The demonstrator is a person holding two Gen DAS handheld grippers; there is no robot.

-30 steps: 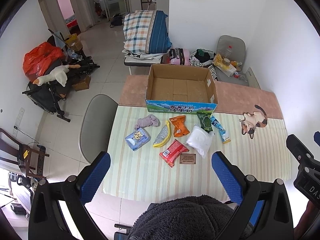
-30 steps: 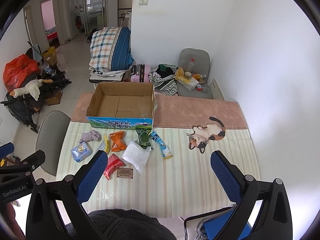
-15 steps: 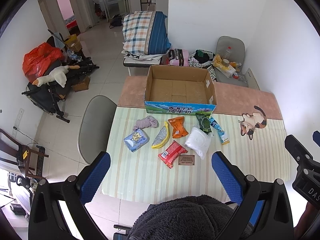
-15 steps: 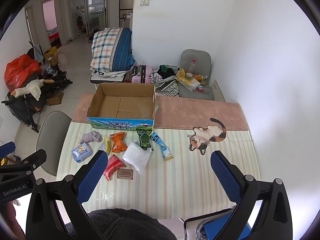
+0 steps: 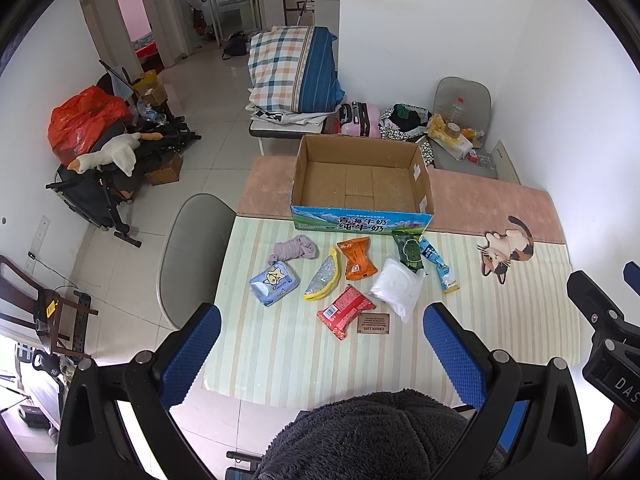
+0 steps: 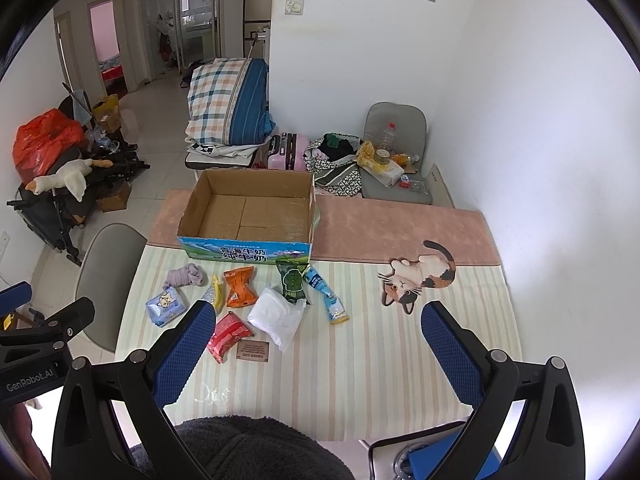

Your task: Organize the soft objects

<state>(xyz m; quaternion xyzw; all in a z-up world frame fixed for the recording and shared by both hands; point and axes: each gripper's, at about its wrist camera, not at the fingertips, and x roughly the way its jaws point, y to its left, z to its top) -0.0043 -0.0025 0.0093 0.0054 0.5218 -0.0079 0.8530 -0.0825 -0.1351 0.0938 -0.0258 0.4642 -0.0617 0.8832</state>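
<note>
Both tools held high over the near edge of the surface (image 5: 280,352), nothing in either. Left tool (image 5: 320,344) has its blue pads spread wide; right tool (image 6: 316,344) likewise agape, pads well apart. Landmark: the open cardboard milk box (image 5: 362,184), upright at the far side w/ blue printed front, bare inside. All soft stuff lies loose on the striped cloth just in front of the box. Nearest its front-left corner: a lilac cloth bundle (image 5: 293,249). Fwd of that, further from the box, a blue tissue pack (image 5: 274,283) w/ a cat print. Right of those, a yellow-edged silver pouch (image 5: 324,280), then an orange snack bag (image 5: 357,258) close to the box front. At the box's front-right corner a dark green packet (image 5: 410,249), touching a light-blue sachet (image 5: 438,270) that angles away to the right. A white soft pack (image 5: 397,290) sits fwd of the green one, overlapping its end. Furthest from the box: a red snack bag (image 5: 345,312) and, just beside it, a small brown card (image 5: 374,324) w/ print too small to read. Well right of the box, a cat-shaped mat (image 5: 506,250) lies flat. A grey chair (image 5: 192,248) stands off the surface's left side, on the box's left.
</note>
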